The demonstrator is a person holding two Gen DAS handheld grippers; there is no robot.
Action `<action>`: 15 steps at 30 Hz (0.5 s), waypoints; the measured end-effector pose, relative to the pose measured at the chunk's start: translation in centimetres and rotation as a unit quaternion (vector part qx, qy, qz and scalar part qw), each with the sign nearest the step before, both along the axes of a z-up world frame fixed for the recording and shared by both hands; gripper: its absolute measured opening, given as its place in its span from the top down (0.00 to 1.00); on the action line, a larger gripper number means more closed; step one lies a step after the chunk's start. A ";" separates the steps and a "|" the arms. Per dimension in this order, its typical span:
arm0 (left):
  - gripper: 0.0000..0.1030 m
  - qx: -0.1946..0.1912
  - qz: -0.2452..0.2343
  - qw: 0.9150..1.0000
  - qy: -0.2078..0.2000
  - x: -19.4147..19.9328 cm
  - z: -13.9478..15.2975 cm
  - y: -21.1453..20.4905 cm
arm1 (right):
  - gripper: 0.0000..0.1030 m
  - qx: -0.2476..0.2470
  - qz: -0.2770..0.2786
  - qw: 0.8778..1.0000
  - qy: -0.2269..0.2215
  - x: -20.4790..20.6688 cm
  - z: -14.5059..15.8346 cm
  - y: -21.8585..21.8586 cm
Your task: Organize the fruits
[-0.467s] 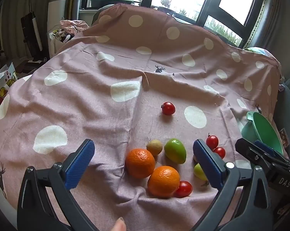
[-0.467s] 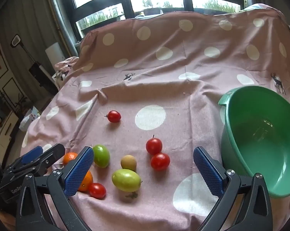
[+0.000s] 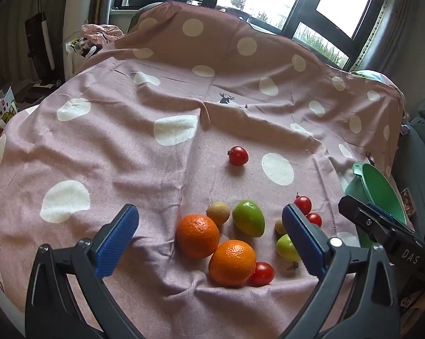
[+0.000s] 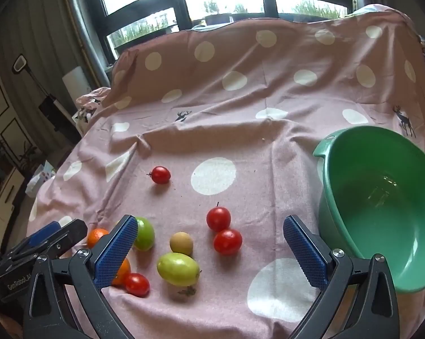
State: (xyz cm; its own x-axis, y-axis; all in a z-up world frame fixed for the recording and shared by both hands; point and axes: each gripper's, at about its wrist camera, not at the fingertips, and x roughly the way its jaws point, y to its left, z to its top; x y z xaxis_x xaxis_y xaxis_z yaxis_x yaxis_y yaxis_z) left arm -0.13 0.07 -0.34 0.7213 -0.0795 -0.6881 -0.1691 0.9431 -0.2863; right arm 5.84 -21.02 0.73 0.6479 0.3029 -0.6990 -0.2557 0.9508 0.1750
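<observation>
Loose fruit lies on a pink dotted cloth point(image 3: 127, 147). In the left wrist view two oranges point(image 3: 197, 236) point(image 3: 232, 262), a green fruit point(image 3: 248, 218), a small tan fruit point(image 3: 218, 212), a yellow-green fruit point(image 3: 287, 247) and several red tomatoes point(image 3: 238, 156) show. My left gripper point(image 3: 209, 238) is open and empty, hovering over the oranges. In the right wrist view my right gripper point(image 4: 209, 251) is open and empty above a yellow-green fruit point(image 4: 178, 269), a tan fruit point(image 4: 181, 243) and two tomatoes point(image 4: 218, 219) point(image 4: 228, 241). An empty green bowl point(image 4: 353, 147) stands at right.
The cloth rises over a backrest point(image 4: 268, 56) behind the fruit, under windows. A lone tomato point(image 4: 160, 174) lies farther back. The left gripper's body point(image 4: 34, 251) shows at the right view's lower left. The bowl point(image 3: 379, 186) sits at the cloth's right edge.
Both grippers have shifted only slightly; the fruit and bowl have not moved, and both grippers stay open.
</observation>
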 end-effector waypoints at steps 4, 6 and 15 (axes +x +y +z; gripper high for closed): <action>0.02 0.000 0.000 1.000 0.002 0.0 -0.2 0.1 | 0.00 0.000 -0.016 1.000 -0.001 0.2 0.0 -0.3; 0.02 -0.001 0.000 1.000 0.001 0.0 -0.1 0.2 | 0.00 -0.001 -0.022 1.000 0.003 0.5 -0.3 -0.5; 0.06 -0.008 -0.007 1.000 0.010 0.3 -0.4 0.1 | 0.00 0.002 -0.025 1.000 0.009 0.7 -0.4 -0.9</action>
